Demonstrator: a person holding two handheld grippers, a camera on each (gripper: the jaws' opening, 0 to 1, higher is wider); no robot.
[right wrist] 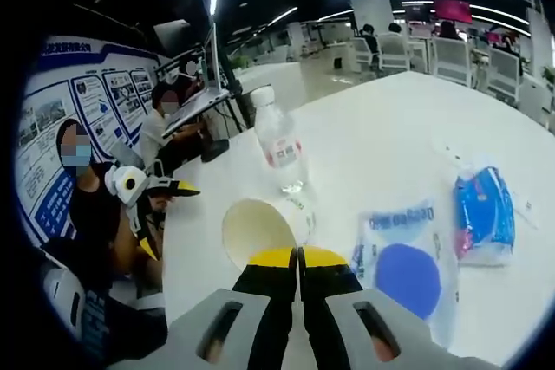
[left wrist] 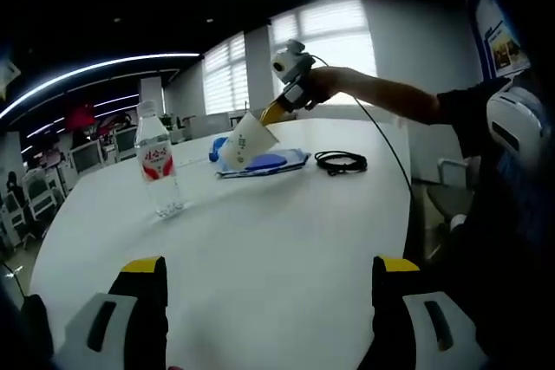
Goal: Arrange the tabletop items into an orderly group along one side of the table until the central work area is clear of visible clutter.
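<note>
Paper cup (right wrist: 260, 230) hangs tipped over the white table (left wrist: 286, 231), pinched by its rim in the right gripper (right wrist: 299, 257) so it can go beside the blue packs (right wrist: 484, 214). Left gripper (left wrist: 269, 270) waits, jaws wide apart, holding nothing.

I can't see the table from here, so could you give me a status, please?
Right gripper shut on white paper cup, lifted. Left gripper open. Clear plastic water bottle mid-table.

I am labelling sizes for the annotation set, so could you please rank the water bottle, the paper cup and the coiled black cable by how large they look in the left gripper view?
1. water bottle, tallest and nearest the camera, which enlarges it.
2. paper cup.
3. black cable, close to the cup in spread, so that order is unsure.
</note>
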